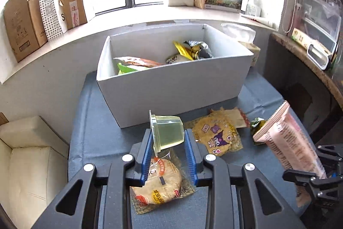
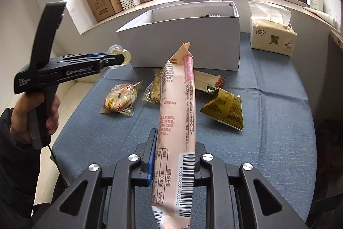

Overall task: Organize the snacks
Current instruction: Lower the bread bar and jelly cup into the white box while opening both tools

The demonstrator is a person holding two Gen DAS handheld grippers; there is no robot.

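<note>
Jelly cup (image 1: 167,132): clear, pale-yellow, lying on its side between the blue pads (image 1: 146,156) of the left gripper (image 1: 168,151), lid edge toward the left pad. Jaws clamped on it, cup held clear of the blue tablecloth (image 1: 103,143), just in front of the white box (image 1: 171,87).

Left gripper seen from the right wrist view: pistol-grip body roughly level, nose toward the box, a hand (image 2: 36,113) in a dark sleeve wrapped round the handle, cup (image 2: 120,55) at its tip near the box's front-left corner.

Right gripper (image 2: 171,156): jaws closed on a long pink snack pack (image 2: 178,113), gripped near its barcode end, pack tilted up and away toward the box, top seal free in the air.

On the cloth, loose:
- round pastry in clear wrap (image 1: 158,181), directly below the left jaws
- yellow cartoon-print packet (image 1: 216,134), just right of the cup
- brown packet (image 1: 235,117) behind it, partly overlapped
- olive-green pyramid pack (image 2: 225,108), right of the pink pack

Box already holds several snack bags (image 1: 186,50), open top unobstructed. Tissue pack (image 2: 272,35) stands right of the box. Cardboard cartons (image 1: 23,23) on the window ledge, well apart.
</note>
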